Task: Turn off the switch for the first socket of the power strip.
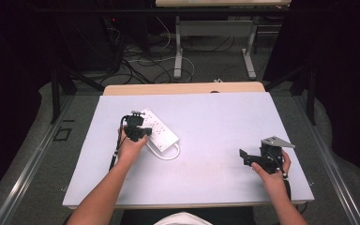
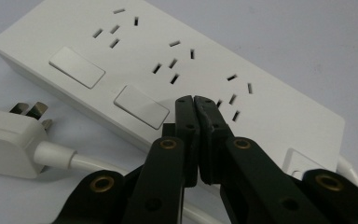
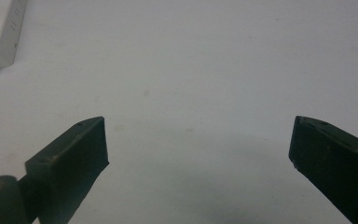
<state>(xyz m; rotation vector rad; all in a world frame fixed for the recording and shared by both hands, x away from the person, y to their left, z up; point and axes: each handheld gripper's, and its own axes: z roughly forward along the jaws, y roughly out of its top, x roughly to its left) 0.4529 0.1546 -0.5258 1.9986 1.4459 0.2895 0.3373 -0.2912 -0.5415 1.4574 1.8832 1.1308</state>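
Jaws of the left black two-jaw gripper point(image 2: 194, 100) are seen pressed together with nothing between them, their tips set over the top face of a long white plastic power strip point(image 2: 168, 70), just beside one of its rectangular rocker switches point(image 2: 141, 106); whether the tips touch the strip cannot be told. In the high view the left gripper point(image 1: 136, 129) is held at the near edge of the power strip point(image 1: 161, 131), which lies slantwise on the left half of the pale lavender table top point(image 1: 215, 122). The strip's white cord point(image 1: 168, 154) is looped beside it, and its white three-pin plug point(image 2: 9, 140) lies flat on the table by the strip's long side. The right black gripper point(image 3: 198, 140) is held with its jaws spread wide over bare table. It point(image 1: 258, 157) is gripped near the table's right edge, well apart from the strip.
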